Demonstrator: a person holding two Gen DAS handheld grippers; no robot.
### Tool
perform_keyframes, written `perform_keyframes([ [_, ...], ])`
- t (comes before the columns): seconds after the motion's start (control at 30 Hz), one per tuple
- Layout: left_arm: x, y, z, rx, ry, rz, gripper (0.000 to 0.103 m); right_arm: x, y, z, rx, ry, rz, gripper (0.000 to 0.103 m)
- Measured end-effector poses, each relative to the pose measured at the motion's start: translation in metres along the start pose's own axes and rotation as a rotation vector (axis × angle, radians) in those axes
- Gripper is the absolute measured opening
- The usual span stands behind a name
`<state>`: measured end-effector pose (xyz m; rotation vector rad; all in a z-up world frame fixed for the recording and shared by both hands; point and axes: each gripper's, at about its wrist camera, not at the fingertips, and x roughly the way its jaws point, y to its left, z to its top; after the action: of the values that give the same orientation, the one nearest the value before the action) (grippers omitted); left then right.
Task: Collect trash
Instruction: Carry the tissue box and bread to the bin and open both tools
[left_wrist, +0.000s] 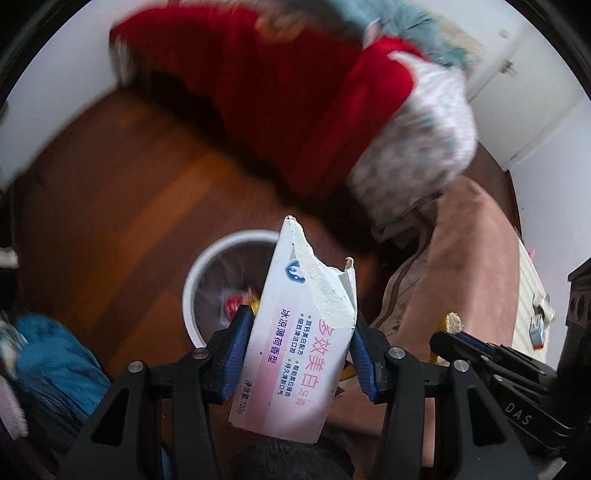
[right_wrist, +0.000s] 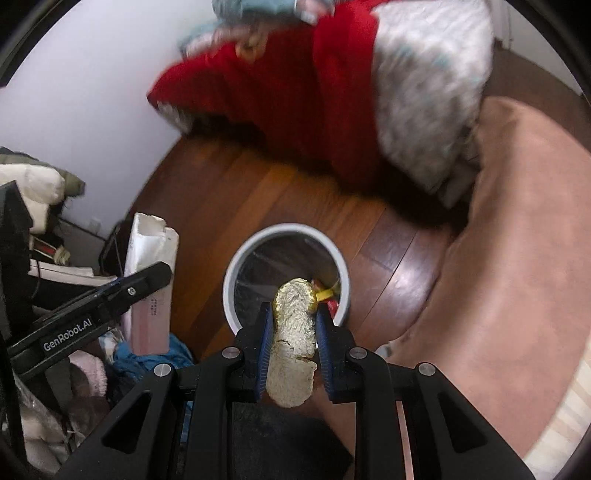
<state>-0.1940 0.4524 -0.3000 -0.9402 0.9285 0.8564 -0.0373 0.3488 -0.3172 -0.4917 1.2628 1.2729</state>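
Observation:
My left gripper (left_wrist: 301, 325) is shut on a torn white and pink toothpaste box (left_wrist: 299, 332) and holds it above and just right of a white-rimmed trash bin (left_wrist: 207, 266) on the wooden floor. My right gripper (right_wrist: 291, 314) is shut on a crumpled gold foil wrapper (right_wrist: 293, 332), held over the near rim of the same bin (right_wrist: 236, 266). The bin holds red and yellow wrappers (right_wrist: 327, 295). The left gripper with the box also shows in the right wrist view (right_wrist: 147, 280), left of the bin.
A pile of red cloth (left_wrist: 295, 92) and a patterned white pillow (left_wrist: 417, 140) lies behind the bin. A pink cushion (right_wrist: 517, 277) is on the right. Clothes, including blue fabric (left_wrist: 55, 362), are heaped on the left by the white wall.

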Motion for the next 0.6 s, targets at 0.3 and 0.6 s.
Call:
perform_keyframes([
  [0.3,0.086,0.049,0.023,-0.102,0.165,0.049,0.058,0.115,-0.005,0.041,-0.013,0.173,-0.056,0.024],
  [0.6,0.087,0.08,0.017,-0.141,0.154,0.163,0.098,0.17,-0.008,0.055,-0.028,0.26,-0.03,0.068],
])
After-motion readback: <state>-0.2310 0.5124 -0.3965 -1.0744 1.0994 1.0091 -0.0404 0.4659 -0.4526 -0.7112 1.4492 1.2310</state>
